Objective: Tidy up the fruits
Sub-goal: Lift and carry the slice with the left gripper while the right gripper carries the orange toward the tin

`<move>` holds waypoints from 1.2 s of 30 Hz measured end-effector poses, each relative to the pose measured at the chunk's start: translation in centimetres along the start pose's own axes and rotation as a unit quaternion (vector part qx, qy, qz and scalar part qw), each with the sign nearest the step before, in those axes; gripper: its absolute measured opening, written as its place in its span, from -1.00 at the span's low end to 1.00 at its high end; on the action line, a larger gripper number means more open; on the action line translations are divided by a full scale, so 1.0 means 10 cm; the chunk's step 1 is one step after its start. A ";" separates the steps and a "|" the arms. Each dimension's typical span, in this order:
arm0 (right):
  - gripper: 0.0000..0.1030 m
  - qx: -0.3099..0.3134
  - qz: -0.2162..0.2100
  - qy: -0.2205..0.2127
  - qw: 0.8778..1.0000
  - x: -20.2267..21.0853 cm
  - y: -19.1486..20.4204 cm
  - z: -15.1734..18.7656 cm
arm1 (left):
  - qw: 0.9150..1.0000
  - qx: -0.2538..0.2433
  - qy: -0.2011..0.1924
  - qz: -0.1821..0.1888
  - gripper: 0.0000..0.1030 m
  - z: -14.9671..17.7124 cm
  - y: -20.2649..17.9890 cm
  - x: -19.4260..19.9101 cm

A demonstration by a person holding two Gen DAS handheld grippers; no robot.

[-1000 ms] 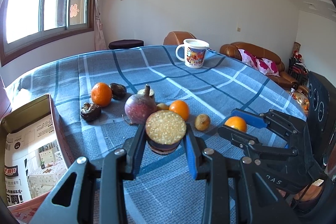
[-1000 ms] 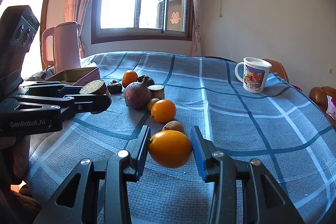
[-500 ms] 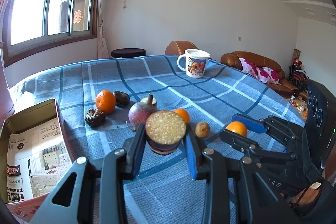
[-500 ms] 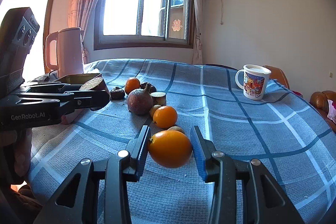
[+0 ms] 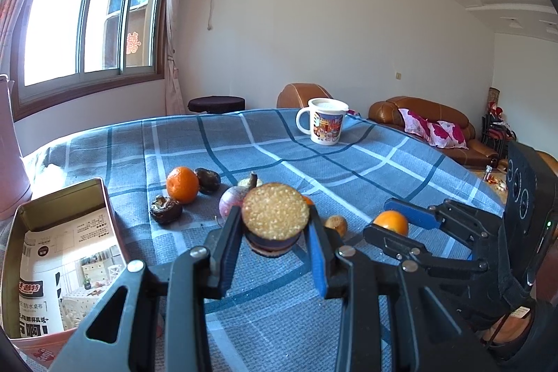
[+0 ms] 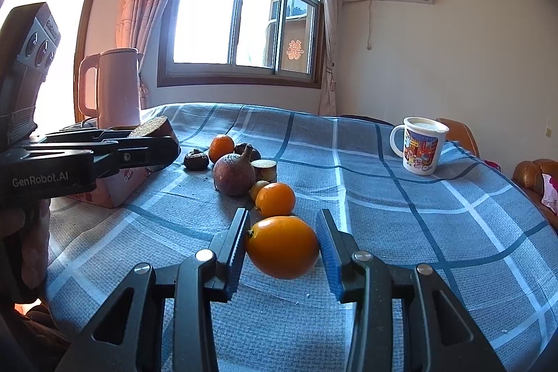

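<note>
My left gripper (image 5: 275,244) is shut on a cut dark fruit half (image 5: 275,217) with a yellow seedy face, held above the blue checked tablecloth (image 5: 348,162). It also shows in the right wrist view (image 6: 150,128). My right gripper (image 6: 283,248) is shut on an orange kumquat-like fruit (image 6: 282,246), also seen in the left wrist view (image 5: 391,222). On the cloth lie a large purple fruit (image 6: 233,174), an orange (image 6: 275,199), a mandarin (image 5: 182,184), dark wrinkled fruits (image 5: 165,214) and a small brown fruit (image 5: 336,225).
An open tin box (image 5: 59,267) with a printed leaflet sits at the left table edge. A printed mug (image 6: 420,145) stands far right. A pink kettle (image 6: 113,88) stands behind the box. Brown sofas (image 5: 425,117) lie beyond the table.
Both grippers have risen and tilted up with their fruits still held; the table and fruits sit lower and farther in view.
</note>
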State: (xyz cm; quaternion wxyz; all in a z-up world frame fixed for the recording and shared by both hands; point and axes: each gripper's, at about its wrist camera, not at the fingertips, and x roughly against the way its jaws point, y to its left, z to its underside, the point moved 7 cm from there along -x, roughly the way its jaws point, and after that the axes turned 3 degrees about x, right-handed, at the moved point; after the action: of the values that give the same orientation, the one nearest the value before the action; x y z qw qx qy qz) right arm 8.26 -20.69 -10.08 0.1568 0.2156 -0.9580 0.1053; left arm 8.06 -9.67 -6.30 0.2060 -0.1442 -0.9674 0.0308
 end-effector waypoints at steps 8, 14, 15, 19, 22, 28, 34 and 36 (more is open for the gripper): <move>-0.20 0.002 -0.001 -0.009 1.000 0.02 0.01 -0.03 | 1.000 -0.003 -0.018 -0.004 -0.29 -0.06 0.00 0.07; -0.20 0.003 0.000 -0.014 1.000 0.04 0.02 -0.05 | 1.000 -0.005 -0.027 -0.007 -0.29 -0.07 0.01 0.10; -0.20 0.003 0.000 -0.015 1.000 0.05 0.02 -0.05 | 1.000 -0.006 -0.029 -0.008 -0.29 -0.08 0.01 0.11; -0.20 0.005 -0.002 -0.020 1.000 0.08 0.03 -0.08 | 0.999 -0.010 -0.035 -0.012 -0.29 -0.09 0.00 0.13; -0.20 0.007 -0.003 -0.022 1.000 0.09 0.04 -0.11 | 0.999 -0.012 -0.039 -0.016 -0.29 -0.11 0.00 0.15; -0.20 0.013 -0.004 -0.027 1.000 0.10 0.07 -0.16 | 0.998 -0.023 -0.055 -0.034 -0.29 -0.15 0.02 0.21; -0.20 0.019 -0.013 -0.034 0.999 0.12 0.11 -0.28 | 0.997 -0.018 -0.056 -0.044 -0.29 -0.17 0.08 0.24; -0.20 0.023 -0.016 -0.037 0.999 0.13 0.13 -0.34 | 0.997 -0.016 -0.054 -0.049 -0.29 -0.18 0.12 0.25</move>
State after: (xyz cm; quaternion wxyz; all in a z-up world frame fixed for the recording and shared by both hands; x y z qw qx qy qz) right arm 7.45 -19.08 -6.62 0.1175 0.2387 -0.9569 0.1167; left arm 6.96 -7.76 -3.82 0.1521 -0.0978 -0.9834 0.0133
